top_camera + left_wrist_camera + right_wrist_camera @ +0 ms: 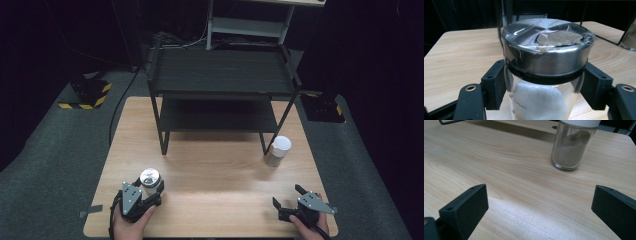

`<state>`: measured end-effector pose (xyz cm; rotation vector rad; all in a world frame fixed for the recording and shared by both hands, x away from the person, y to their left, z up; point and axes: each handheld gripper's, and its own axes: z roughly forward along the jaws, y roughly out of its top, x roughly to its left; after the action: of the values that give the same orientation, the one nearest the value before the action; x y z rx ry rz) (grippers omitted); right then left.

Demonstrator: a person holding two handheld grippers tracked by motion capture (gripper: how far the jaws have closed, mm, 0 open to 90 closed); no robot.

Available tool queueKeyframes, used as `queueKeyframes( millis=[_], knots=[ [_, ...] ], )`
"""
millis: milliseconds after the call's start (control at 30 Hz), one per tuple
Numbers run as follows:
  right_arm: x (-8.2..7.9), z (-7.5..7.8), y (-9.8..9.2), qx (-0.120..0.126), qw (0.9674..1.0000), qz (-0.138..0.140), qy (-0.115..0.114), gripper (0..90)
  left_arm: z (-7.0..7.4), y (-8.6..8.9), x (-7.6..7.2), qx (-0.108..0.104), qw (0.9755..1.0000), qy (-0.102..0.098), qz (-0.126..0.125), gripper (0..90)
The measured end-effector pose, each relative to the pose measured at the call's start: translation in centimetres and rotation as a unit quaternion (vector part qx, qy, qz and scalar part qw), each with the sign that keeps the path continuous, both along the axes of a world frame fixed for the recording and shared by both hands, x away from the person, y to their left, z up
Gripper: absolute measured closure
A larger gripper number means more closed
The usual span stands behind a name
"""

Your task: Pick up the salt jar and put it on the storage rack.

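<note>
two grippers low at table edge, left gripper clasping jar

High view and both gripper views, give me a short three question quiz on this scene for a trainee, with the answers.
1. True or false: the left claw is shut on the steel-lidded glass jar.
2. What colour is the lid of the spice jar by the black shelf rack?
3. The right claw is: A open, B shut on a jar.

Key: 1 true; 2 white; 3 A.
</note>
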<state>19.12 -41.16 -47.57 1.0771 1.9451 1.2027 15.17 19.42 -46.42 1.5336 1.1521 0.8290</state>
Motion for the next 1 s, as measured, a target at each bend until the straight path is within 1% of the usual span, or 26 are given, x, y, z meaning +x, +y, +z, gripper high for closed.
queueKeyframes(
  millis=[33,67,133,200,233,367,400,433,567,633,700,767,800,833,900,933,967,1000],
  knots=[
    [0.0,0.0,0.0,0.000,1.0000,0.000,0.000,0.6,0.0,0.0,0.0,0.000,1.0000,0.000,0.000,30.9],
    [0.0,0.0,0.0,0.000,1.0000,0.000,0.000,0.7,0.3,-0.5,0.3,0.000,1.0000,-0.003,-0.008,30.9],
    [0.0,0.0,0.0,0.000,1.0000,0.000,-0.001,0.6,0.6,-1.2,0.6,0.005,0.9999,-0.006,-0.014,30.9],
    [0.0,0.0,0.0,0.001,1.0000,-0.001,-0.001,0.7,0.7,-1.3,0.7,0.004,0.9999,-0.006,-0.015,30.9],
    [0.0,0.0,0.0,0.002,1.0000,-0.001,-0.001,0.7,1.0,-1.7,1.0,0.001,0.9998,-0.007,-0.019,30.9],
    [0.0,0.0,-0.1,0.003,1.0000,-0.001,0.000,0.6,1.7,-2.8,1.7,0.005,0.9996,-0.012,-0.027,30.9],
    [0.0,0.0,-0.1,0.003,1.0000,-0.001,0.000,0.6,1.7,-2.8,1.7,0.005,0.9996,-0.012,-0.027,30.9],
    [0.0,0.0,-0.1,0.004,1.0000,-0.001,0.001,0.6,2.0,-3.3,2.0,0.008,0.9994,-0.014,-0.031,30.9],
    [0.0,0.0,-0.1,0.003,1.0000,0.000,0.000,0.7,2.6,-4.0,2.5,0.007,0.9992,-0.018,-0.036,30.9],
    [0.0,0.0,-0.1,0.001,1.0000,0.001,-0.001,0.7,3.3,-4.7,3.0,0.005,0.9991,-0.021,-0.038,30.9],
    [0.0,0.0,-0.1,0.001,1.0000,0.001,-0.001,0.6,3.6,-4.9,3.2,0.007,0.9989,-0.022,-0.040,30.9],
    [0.0,0.0,-0.1,0.001,1.0000,0.001,-0.001,0.7,4.3,-5.5,3.8,0.004,0.9986,-0.029,-0.043,30.9],
    [0.0,0.0,-0.1,0.002,1.0000,0.001,-0.001,0.7,4.6,-5.7,3.9,0.006,0.9986,-0.031,-0.044,30.9],
    [0.0,0.0,-0.1,0.002,1.0000,0.001,-0.001,0.7,4.6,-5.7,3.9,0.006,0.9986,-0.031,-0.044,30.9],
    [0.0,0.0,-0.1,0.002,1.0000,0.001,-0.001,0.6,5.5,-6.2,4.4,0.006,0.9984,-0.034,-0.046,30.9],
    [0.0,0.0,-0.1,0.002,1.0000,0.001,-0.001,0.6,5.5,-6.2,4.4,0.006,0.9984,-0.034,-0.046,30.9],
    [0.0,0.0,-0.1,0.001,1.0000,0.002,-0.001,0.6,6.0,-6.5,4.7,0.004,0.9982,-0.037,-0.047,30.9],
    [0.0,-0.1,-0.1,0.001,1.0000,0.002,-0.002,0.6,6.0,-6.5,4.7,0.004,0.9982,-0.037,-0.047,30.9]
  ],
)
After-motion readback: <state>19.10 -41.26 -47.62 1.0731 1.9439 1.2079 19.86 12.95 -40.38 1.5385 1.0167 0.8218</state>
